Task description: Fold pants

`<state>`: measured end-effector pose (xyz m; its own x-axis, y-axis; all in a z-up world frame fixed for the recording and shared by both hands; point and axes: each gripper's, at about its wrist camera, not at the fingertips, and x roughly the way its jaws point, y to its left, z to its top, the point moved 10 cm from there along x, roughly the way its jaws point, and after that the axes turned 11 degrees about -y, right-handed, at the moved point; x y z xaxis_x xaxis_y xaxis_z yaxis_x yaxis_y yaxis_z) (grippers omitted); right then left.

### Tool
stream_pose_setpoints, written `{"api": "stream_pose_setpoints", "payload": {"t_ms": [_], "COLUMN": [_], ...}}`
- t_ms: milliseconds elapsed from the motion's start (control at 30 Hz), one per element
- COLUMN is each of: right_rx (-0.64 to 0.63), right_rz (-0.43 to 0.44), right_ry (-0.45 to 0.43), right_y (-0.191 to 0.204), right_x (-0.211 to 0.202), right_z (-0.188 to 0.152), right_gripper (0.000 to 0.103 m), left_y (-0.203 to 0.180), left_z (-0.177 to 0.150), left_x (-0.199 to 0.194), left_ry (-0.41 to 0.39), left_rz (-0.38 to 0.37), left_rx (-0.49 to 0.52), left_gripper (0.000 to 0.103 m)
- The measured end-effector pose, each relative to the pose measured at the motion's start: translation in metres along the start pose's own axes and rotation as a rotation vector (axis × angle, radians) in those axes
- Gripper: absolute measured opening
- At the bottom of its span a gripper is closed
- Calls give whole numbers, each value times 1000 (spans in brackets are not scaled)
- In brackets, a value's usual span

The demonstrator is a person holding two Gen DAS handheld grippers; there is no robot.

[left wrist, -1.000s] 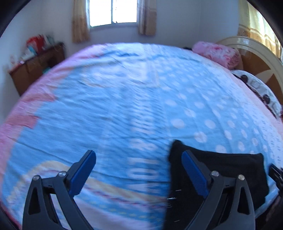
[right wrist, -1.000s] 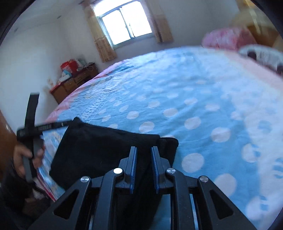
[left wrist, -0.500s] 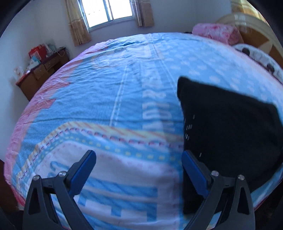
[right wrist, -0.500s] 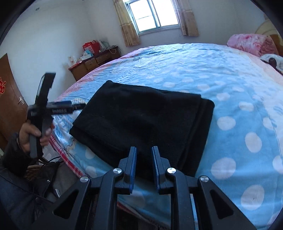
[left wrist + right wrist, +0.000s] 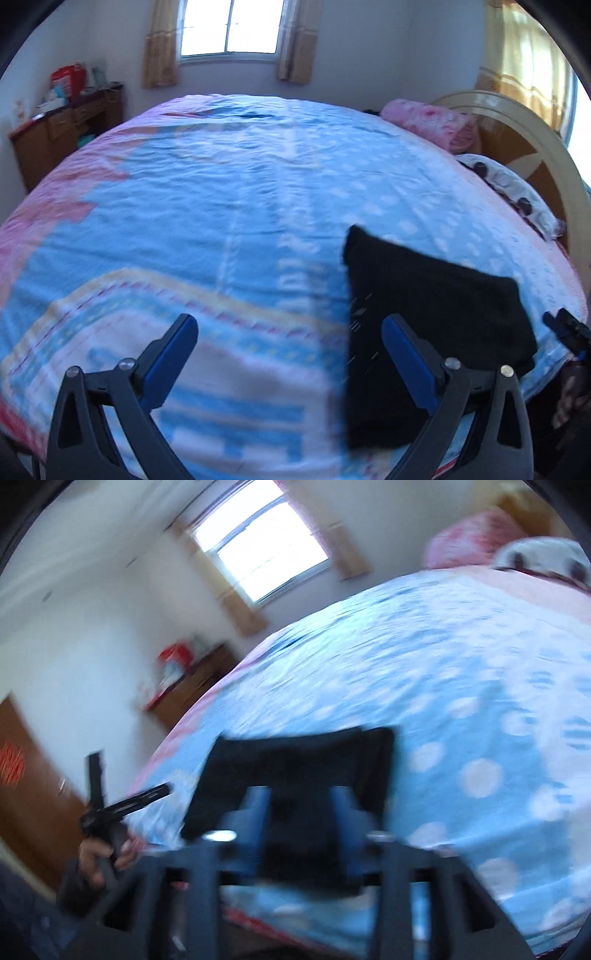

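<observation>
The black pants (image 5: pixel 428 306) lie folded into a flat rectangle near the front edge of the bed. My left gripper (image 5: pixel 291 343) is open and empty, above the bedsheet to the left of the pants. In the blurred right wrist view the pants (image 5: pixel 295 768) lie just beyond my right gripper (image 5: pixel 299 805), whose blue fingers stand apart and hold nothing. The left gripper (image 5: pixel 110 808) shows there at the left, in the person's hand. The tip of the right gripper (image 5: pixel 569 328) shows at the right edge of the left wrist view.
The bed (image 5: pixel 221 192) has a blue dotted sheet with a pink border. A pink pillow (image 5: pixel 432 123) and a patterned pillow (image 5: pixel 517 192) lie by the headboard (image 5: pixel 535 147). A wooden dresser (image 5: pixel 62 129) stands by the far wall under a window (image 5: pixel 229 29).
My right gripper has opened and pulled back from the pants, swinging so its view blurs. My left gripper has stayed open and shifted, so the pants sit lower and further right in its view.
</observation>
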<state>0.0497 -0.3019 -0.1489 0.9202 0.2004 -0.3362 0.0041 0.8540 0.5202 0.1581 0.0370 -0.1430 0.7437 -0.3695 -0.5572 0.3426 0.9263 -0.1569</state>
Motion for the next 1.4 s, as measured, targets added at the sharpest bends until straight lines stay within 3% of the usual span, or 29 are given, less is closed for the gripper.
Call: {"api": "stream_pose_setpoints", "payload": {"t_ms": [133, 267, 400, 500, 600, 667, 800, 900, 933, 1133, 1400], "right_rx": [123, 50, 16, -93, 46, 120, 339, 443, 467, 442, 303], "right_rz": [-76, -93, -85, -167, -178, -148, 126, 177, 188, 169, 79], "right_ry": [-37, -8, 59, 109, 143, 180, 258, 217, 207, 211, 209], "right_y": [-38, -37, -31, -23, -26, -22, -2, -18, -23, -34, -19], "right_x": [9, 26, 41, 52, 54, 56, 64, 63, 62, 57, 50], "right_z": [4, -2, -17, -31, -36, -36, -43, -40, -40, -47, -53], "right_gripper": [71, 71, 71, 71, 73, 74, 74, 67, 60, 40, 40], "left_y": [-39, -53, -53, -53, -51, -47, -46, -52, -54, -58, -59], "left_z": [-2, -27, -32, -31, -32, -32, -35, -36, -36, -37, -37], "left_x": [43, 68, 65, 66, 64, 60, 58, 59, 59, 64, 67], "left_ry": [81, 167, 147, 157, 175, 183, 185, 196, 196, 195, 198], "left_rz": [-101, -87, -93, -96, -92, -110, -161, -159, -155, -89, -51], "left_rx": [21, 44, 51, 53, 46, 23, 41, 76, 75, 114, 91], "left_gripper": [102, 102, 103, 103, 103, 103, 103, 103, 103, 103, 103]}}
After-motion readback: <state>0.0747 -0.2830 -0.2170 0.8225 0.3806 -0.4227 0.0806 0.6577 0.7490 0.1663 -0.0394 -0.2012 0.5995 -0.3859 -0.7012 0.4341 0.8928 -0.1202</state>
